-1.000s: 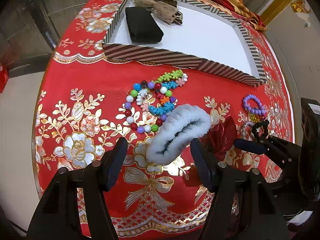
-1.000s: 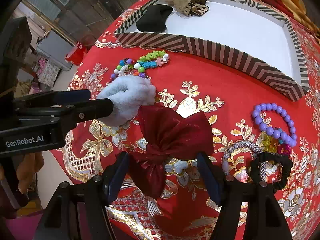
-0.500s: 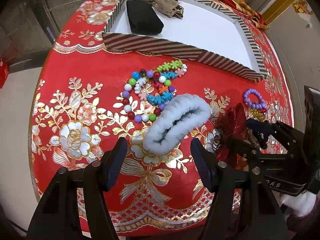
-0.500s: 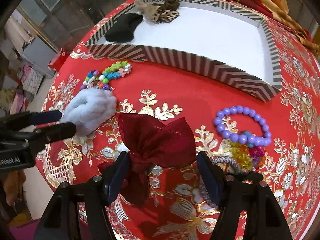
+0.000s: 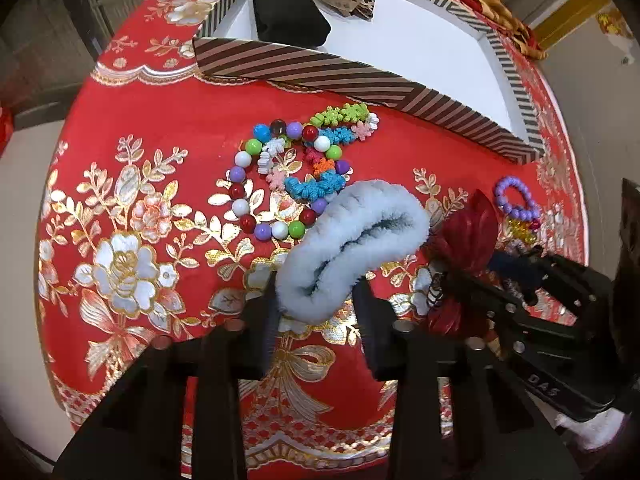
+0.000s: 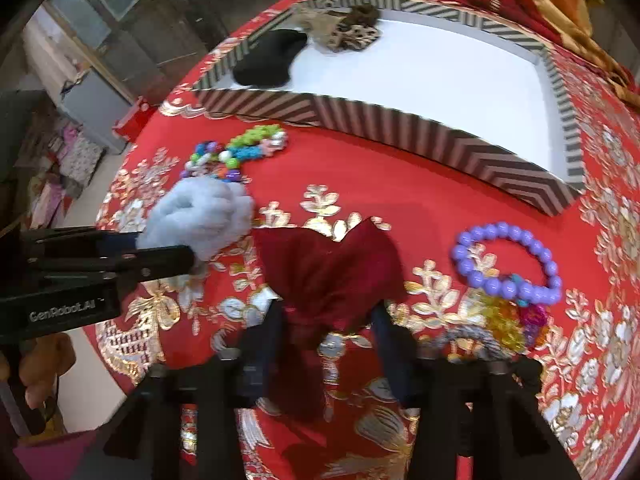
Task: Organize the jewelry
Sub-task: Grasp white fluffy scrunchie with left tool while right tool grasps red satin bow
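Both my fingers have moved in closer: my left fingers [image 5: 316, 312] are closing on the fluffy blue scrunchie [image 5: 352, 240], my right fingers [image 6: 326, 332] on the red bow [image 6: 332, 272], low in each frame.

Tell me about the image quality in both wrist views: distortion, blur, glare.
Left wrist view: strong fisheye bend with dark corners; the striped tray bows, gold tablecloth embroidery glints, and the fluffy blue scrunchie is sharp. Right wrist view: same curvature, softer overall; the dark red bow and purple bead bracelet look slightly smeared, and the tray's white floor is bright.
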The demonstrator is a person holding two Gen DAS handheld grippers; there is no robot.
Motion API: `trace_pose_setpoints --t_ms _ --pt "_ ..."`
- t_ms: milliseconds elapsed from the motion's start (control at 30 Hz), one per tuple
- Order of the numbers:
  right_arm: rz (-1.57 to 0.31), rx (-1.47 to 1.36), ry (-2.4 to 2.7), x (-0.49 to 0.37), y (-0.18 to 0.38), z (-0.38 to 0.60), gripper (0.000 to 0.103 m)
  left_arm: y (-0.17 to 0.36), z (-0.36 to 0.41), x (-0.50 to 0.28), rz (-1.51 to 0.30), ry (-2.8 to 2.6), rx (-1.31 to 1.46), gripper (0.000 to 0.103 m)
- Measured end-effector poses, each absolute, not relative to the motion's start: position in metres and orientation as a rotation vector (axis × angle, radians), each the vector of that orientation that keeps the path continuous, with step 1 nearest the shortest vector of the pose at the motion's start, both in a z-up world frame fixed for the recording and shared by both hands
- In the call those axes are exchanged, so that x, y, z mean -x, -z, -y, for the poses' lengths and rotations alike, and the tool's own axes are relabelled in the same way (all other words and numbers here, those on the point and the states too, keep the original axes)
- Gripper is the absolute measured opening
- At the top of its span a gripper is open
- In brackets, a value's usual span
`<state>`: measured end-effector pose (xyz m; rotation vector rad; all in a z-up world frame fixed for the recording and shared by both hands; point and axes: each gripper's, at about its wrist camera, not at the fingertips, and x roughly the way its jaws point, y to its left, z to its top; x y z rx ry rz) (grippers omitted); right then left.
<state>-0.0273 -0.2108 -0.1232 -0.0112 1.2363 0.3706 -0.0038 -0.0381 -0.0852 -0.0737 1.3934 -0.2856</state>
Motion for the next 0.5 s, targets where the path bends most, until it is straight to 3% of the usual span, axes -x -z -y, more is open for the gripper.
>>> trace_pose_setpoints --t_ms 100,500 --pt "-1.237 0.021 -0.412 0.031 0.125 0.206 0.018 0.080 0.038 0.006 -1.379 0.278 0.057 0.022" --pt "-1.155 -0.107 -0.438 0.033 0.075 0.236 0.016 0.038 0.033 0.005 -1.305 0.278 0.067 0.020"
